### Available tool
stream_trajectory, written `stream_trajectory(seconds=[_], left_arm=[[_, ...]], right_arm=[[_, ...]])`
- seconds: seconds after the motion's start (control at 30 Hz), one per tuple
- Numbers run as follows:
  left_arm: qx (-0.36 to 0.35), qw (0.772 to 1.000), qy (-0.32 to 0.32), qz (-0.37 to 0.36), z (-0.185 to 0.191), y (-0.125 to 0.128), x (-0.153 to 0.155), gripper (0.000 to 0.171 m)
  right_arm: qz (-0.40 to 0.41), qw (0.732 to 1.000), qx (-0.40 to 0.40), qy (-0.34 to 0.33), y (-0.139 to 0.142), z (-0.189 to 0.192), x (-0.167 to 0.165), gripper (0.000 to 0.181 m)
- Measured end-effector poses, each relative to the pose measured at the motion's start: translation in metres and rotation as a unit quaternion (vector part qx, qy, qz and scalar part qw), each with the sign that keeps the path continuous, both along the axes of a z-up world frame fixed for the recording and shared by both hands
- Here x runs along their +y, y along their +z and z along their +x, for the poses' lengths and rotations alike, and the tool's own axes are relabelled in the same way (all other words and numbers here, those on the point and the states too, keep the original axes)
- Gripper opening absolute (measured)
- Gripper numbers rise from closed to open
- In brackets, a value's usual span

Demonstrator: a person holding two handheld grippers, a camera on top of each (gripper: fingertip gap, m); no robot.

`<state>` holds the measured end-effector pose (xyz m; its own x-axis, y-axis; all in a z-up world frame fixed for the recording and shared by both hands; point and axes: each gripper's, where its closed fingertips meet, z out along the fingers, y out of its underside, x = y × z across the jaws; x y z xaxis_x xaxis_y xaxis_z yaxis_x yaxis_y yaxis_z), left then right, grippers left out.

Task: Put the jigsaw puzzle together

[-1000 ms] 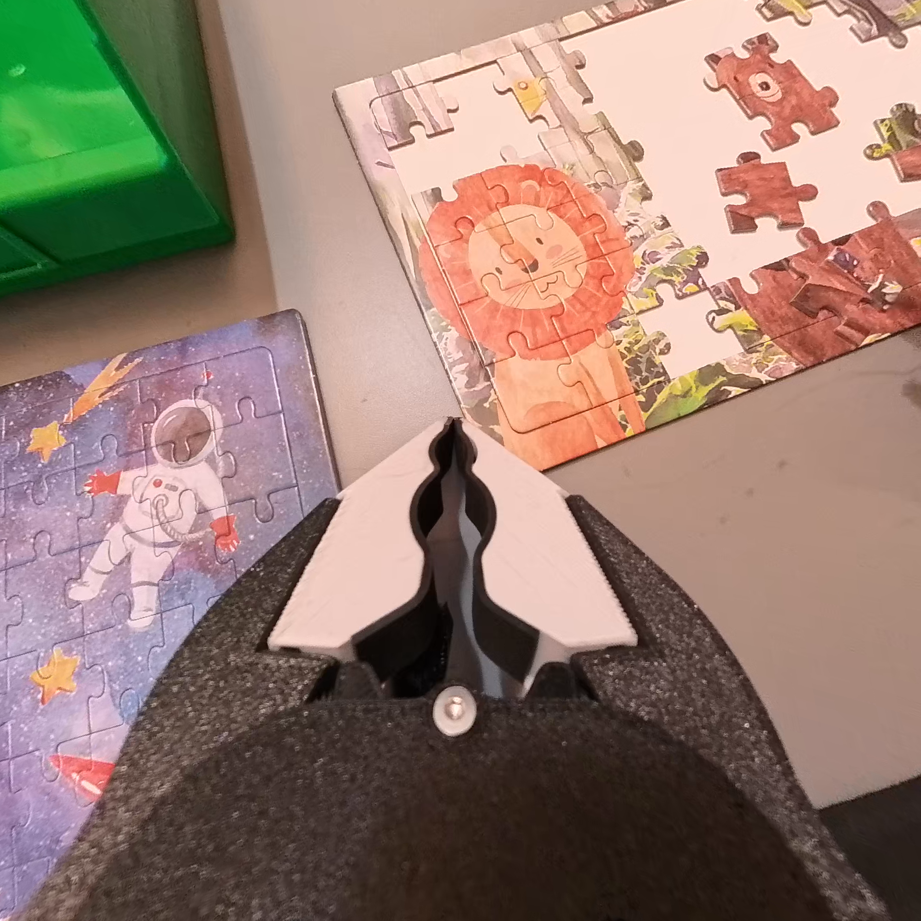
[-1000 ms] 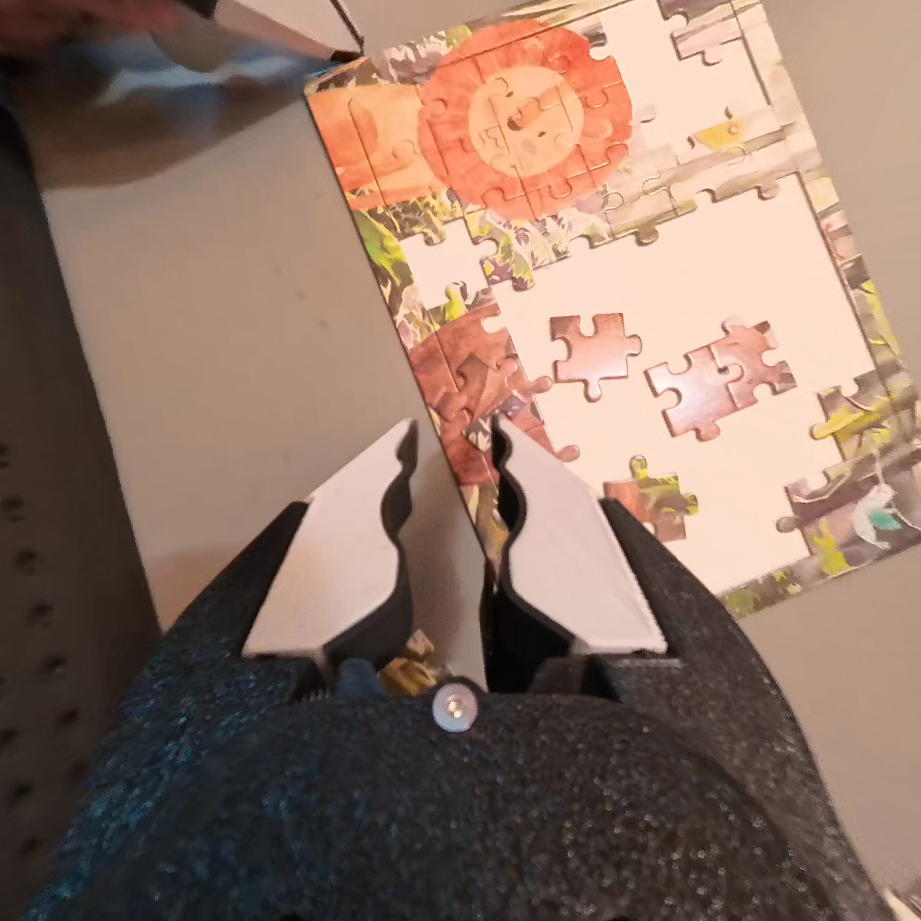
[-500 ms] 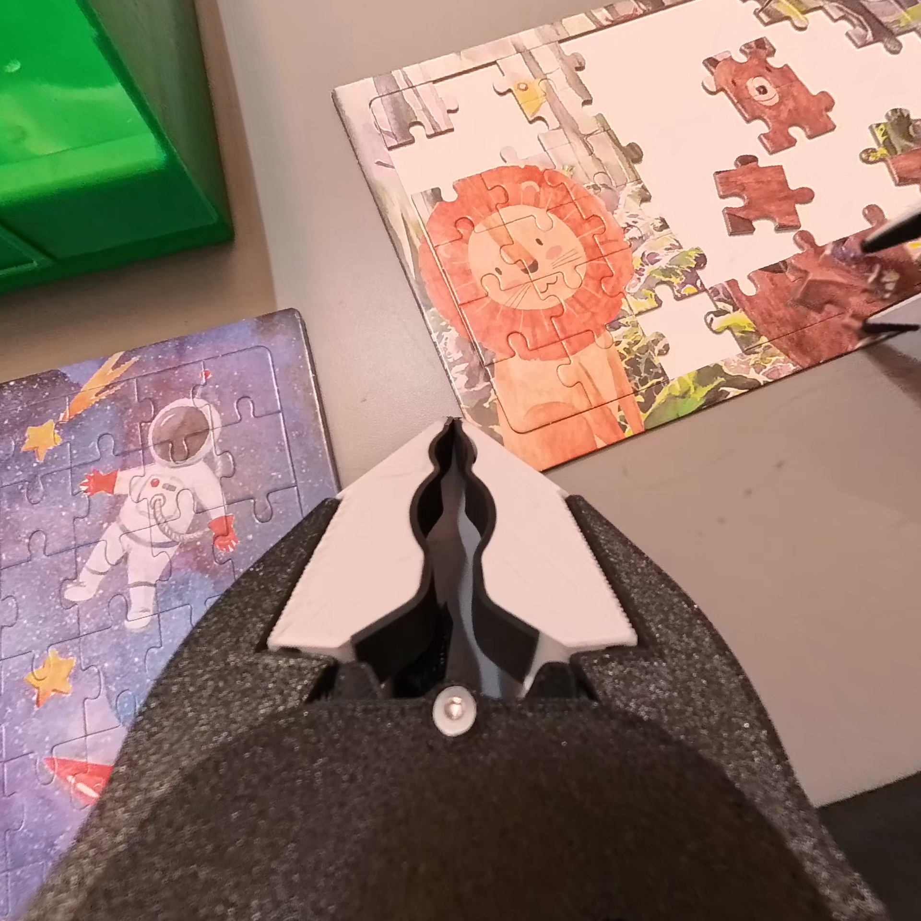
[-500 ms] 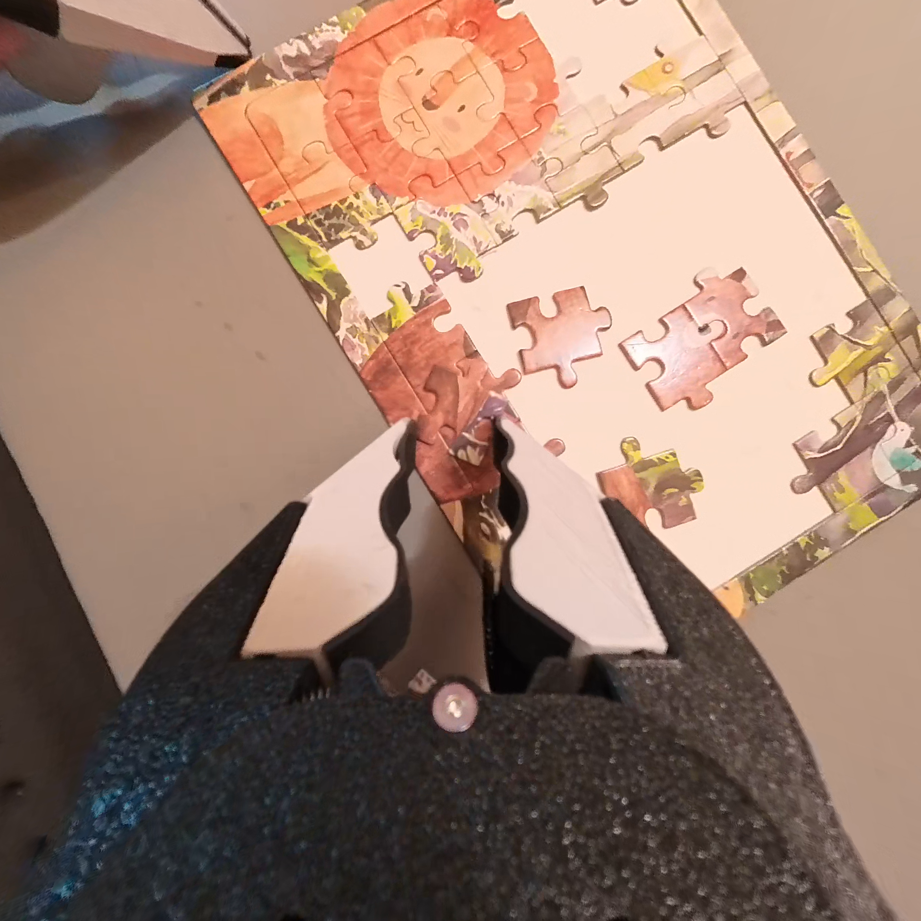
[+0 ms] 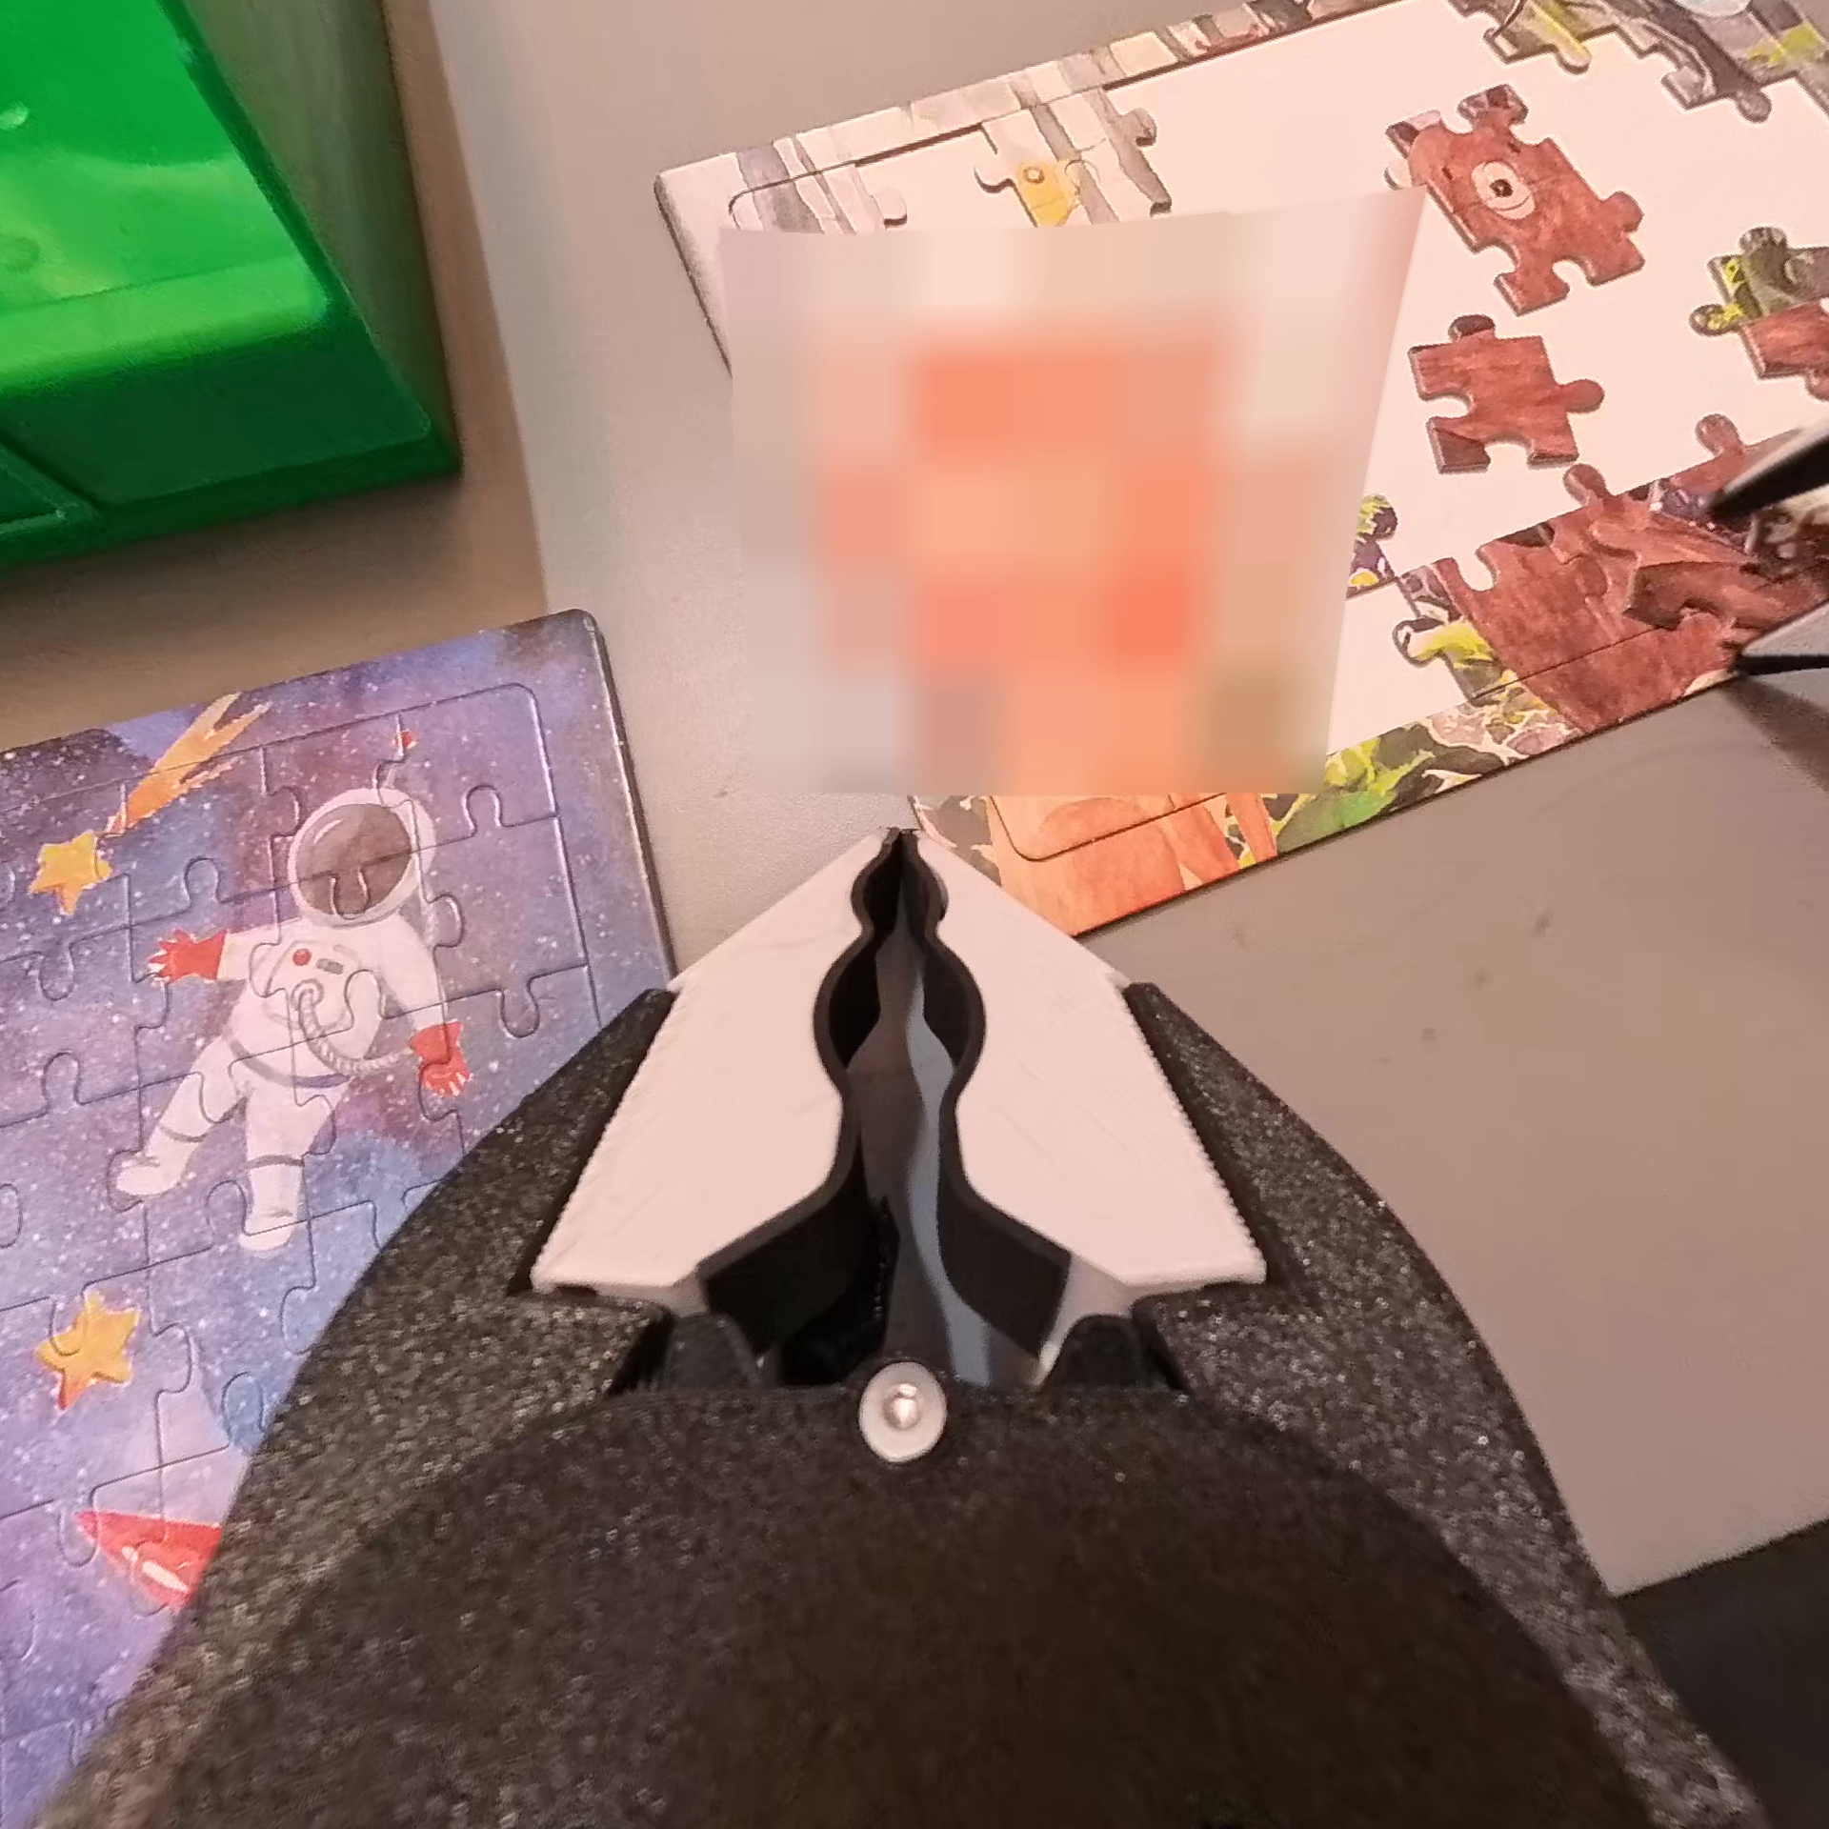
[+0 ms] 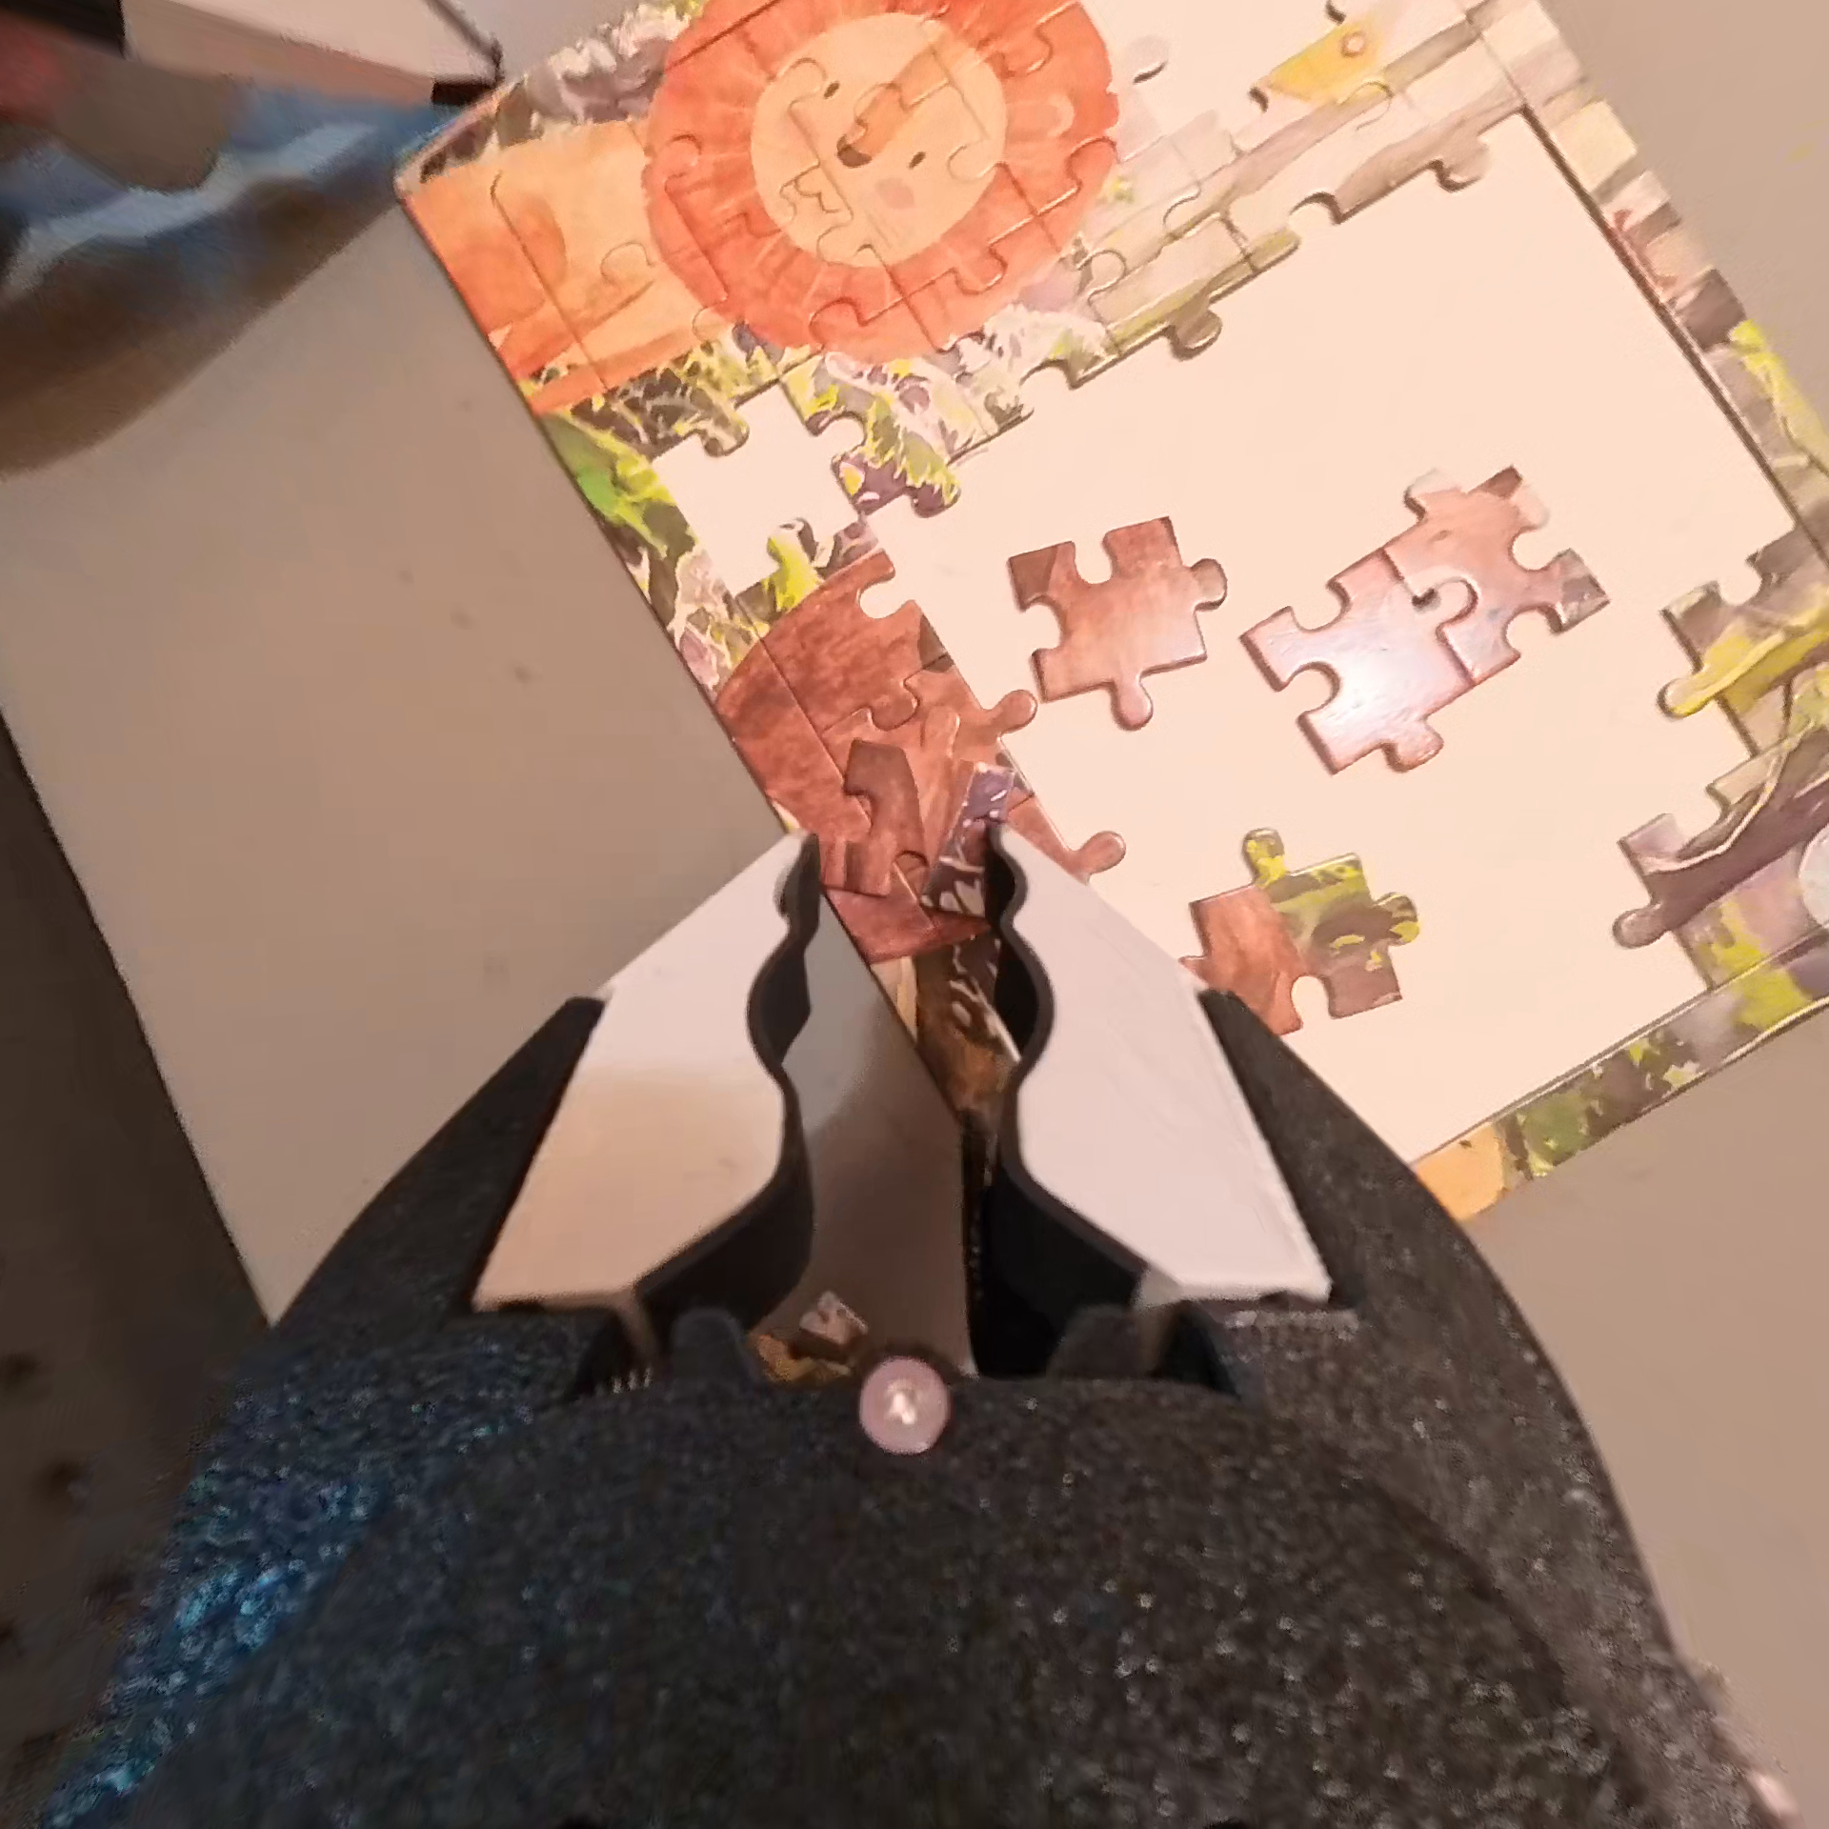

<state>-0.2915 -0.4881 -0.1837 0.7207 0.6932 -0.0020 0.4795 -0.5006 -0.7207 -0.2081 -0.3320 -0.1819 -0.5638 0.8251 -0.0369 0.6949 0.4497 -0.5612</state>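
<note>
A: Brown and purple cardboard, that is the puzzle piece (image 6: 975,841) in question. It stands tilted between the two fingers of the right gripper (image 6: 899,846), above the brown patch at the near edge of the puzzle tray (image 6: 1633,1000).

B: Does the gripper hold it?

A: I cannot tell. The jaws stand partly apart, and the piece leans against the right finger only. I think it is kept there because it belongs beside the brown pieces already joined.

B: What lies in the tray?

A: The lion (image 6: 881,158) is finished at the far corner. On the white bottom lie a single brown piece (image 6: 1118,628), two brown pieces joined together (image 6: 1425,653) and a brown and green piece (image 6: 1306,930), all loose.

B: And the left gripper (image 5: 899,841)?

A: Its fingers are pressed together with nothing between them, over the bench beside the tray corner. It probably waits.

B: Anything else?

A: A completed astronaut puzzle (image 5: 297,990) at the left, and a green box (image 5: 198,277) behind it. What the box holds I cannot see.
</note>
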Motion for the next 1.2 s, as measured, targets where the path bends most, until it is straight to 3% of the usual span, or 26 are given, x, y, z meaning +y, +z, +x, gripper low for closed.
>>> stream_trajectory(seconds=[0.23, 0.4, 0.5, 0.6, 0.7, 0.83, 1.0, 1.1, 1.2], left_arm=[[-0.001, 1.000, 0.000, 0.002, 0.000, 0.000, 0.000, 0.000], [-0.002, 1.000, 0.000, 0.002, 0.000, 0.000, 0.000, 0.000], [-0.003, 1.000, 0.000, 0.003, 0.000, 0.000, 0.000, 0.000], [-0.002, 1.000, 0.000, 0.002, 0.000, 0.000, 0.000, 0.000], [-0.001, 1.000, 0.000, 0.002, 0.000, 0.000, 0.000, 0.000], [0.000, 1.000, -0.001, 0.001, 0.000, 0.000, 0.000, 0.000], [0.005, 1.000, -0.001, -0.004, 0.000, 0.000, 0.000, 0.000], [0.003, 1.000, -0.001, -0.002, 0.000, 0.000, 0.000, 0.000], [0.002, 1.000, -0.001, -0.001, 0.000, 0.000, 0.000, 0.000]], right_arm=[[0.086, 0.978, 0.015, 0.188, 0.000, 0.029, -0.008, 0.027], [-0.020, 0.965, -0.037, 0.257, 0.009, 0.066, -0.034, 0.026], [0.009, 0.975, -0.031, 0.220, 0.002, 0.061, -0.027, 0.033], [-0.001, 0.989, -0.056, 0.138, -0.001, 0.061, -0.022, 0.033], [-0.020, 0.992, -0.068, 0.101, 0.001, 0.073, -0.028, 0.037], [-0.038, 0.990, -0.061, 0.118, 0.001, 0.083, -0.044, 0.033], [0.003, 0.991, -0.064, 0.119, 0.002, 0.066, -0.028, 0.037], [-0.020, 0.986, -0.062, 0.153, 0.014, 0.074, -0.044, 0.032], [0.017, 0.986, -0.075, 0.148, 0.000, 0.075, -0.038, 0.034]])
